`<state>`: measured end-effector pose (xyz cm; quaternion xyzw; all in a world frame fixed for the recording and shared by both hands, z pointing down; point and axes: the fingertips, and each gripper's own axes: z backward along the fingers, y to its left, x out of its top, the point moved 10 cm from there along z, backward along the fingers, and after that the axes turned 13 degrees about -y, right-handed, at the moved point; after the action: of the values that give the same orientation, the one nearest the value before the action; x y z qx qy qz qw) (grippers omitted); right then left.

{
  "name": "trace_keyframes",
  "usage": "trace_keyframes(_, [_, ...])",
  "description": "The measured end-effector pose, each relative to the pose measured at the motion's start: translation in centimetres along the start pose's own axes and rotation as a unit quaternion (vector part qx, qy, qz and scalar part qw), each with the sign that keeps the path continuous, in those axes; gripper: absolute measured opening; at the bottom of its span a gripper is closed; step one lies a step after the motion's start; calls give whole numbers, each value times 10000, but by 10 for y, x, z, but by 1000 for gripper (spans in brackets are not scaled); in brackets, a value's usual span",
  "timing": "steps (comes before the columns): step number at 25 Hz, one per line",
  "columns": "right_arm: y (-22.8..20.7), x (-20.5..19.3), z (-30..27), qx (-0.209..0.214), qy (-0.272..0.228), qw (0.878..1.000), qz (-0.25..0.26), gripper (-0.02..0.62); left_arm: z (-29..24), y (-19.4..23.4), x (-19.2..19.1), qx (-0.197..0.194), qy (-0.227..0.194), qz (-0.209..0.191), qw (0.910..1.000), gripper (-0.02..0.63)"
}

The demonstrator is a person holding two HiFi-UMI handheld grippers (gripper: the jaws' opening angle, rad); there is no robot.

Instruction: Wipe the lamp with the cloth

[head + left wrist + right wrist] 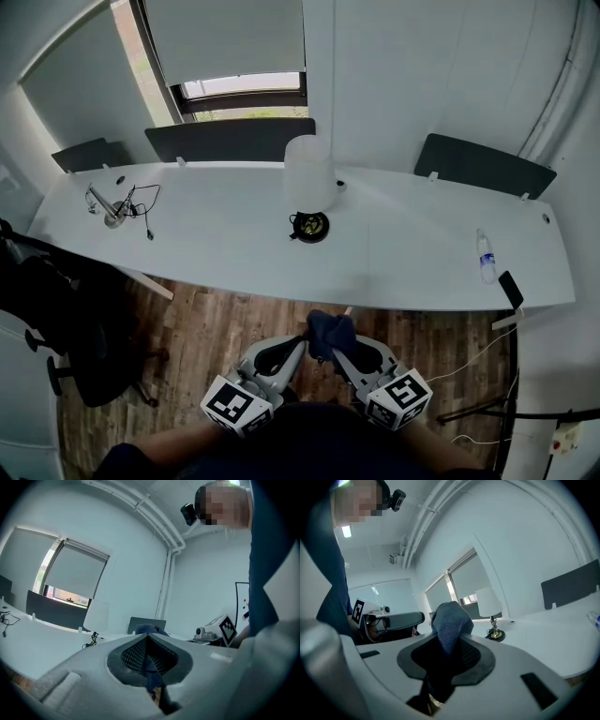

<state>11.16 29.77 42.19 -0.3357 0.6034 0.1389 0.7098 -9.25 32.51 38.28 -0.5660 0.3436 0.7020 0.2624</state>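
The lamp [309, 173] has a white shade and a dark round base and stands mid-table on the long white table [216, 248]. It also shows far off in the left gripper view, lamp [96, 616], and in the right gripper view, lamp [490, 603]. Both grippers hang close to my body, above the wooden floor and short of the table's near edge. A dark blue cloth [330, 333] is bunched between their tips. My right gripper [339, 349] is shut on the cloth [451, 620]. My left gripper [298, 345] is shut too, with a strip of the cloth [149, 629] pinched between its jaws.
A water bottle [485, 255] and a black phone [511, 289] lie at the table's right end. Cables and a small metal object [117, 208] lie at its left end. Dark divider panels [230, 139] line the far edge. A black chair [75, 328] stands at the left.
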Motion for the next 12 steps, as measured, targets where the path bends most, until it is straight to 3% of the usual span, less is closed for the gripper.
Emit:
trace_keyframes(6, [-24, 4, -22, -218, 16, 9997, 74, 92, -24, 34, -5, -72, -48, 11, 10000, 5])
trace_keyframes(12, [-53, 13, -76, -541, 35, 9984, 186, 92, -66, 100, 0, -307, -175, 158, 9993, 5])
